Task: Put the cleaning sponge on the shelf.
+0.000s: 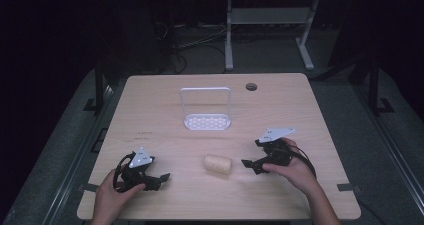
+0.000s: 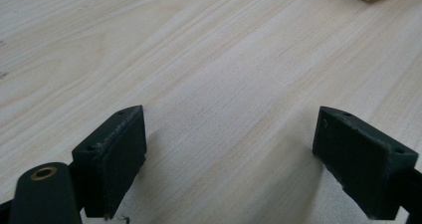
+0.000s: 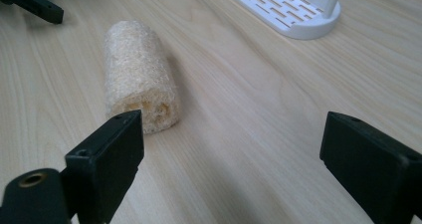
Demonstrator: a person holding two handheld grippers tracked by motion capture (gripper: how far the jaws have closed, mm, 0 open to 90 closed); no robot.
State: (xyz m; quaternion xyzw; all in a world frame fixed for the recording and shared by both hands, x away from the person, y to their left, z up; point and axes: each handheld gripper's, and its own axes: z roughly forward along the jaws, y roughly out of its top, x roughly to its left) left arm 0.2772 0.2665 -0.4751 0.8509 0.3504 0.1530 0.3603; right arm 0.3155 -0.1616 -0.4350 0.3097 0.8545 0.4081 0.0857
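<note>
Two grippers flank loofah [image 1: 218,164], rack [image 1: 206,121] behind

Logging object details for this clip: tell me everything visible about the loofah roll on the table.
The loofah roll is a short, pale beige cylinder of coarse, fibrous, sponge-like material. The cut end facing the right gripper's camera shows a porous core with small hollows. It lies on its side on the wooden table, between the two grippers and nearer the person than the white rack. Nothing but the tabletop touches it; the right gripper, jaws open, sits just beside it.
</note>
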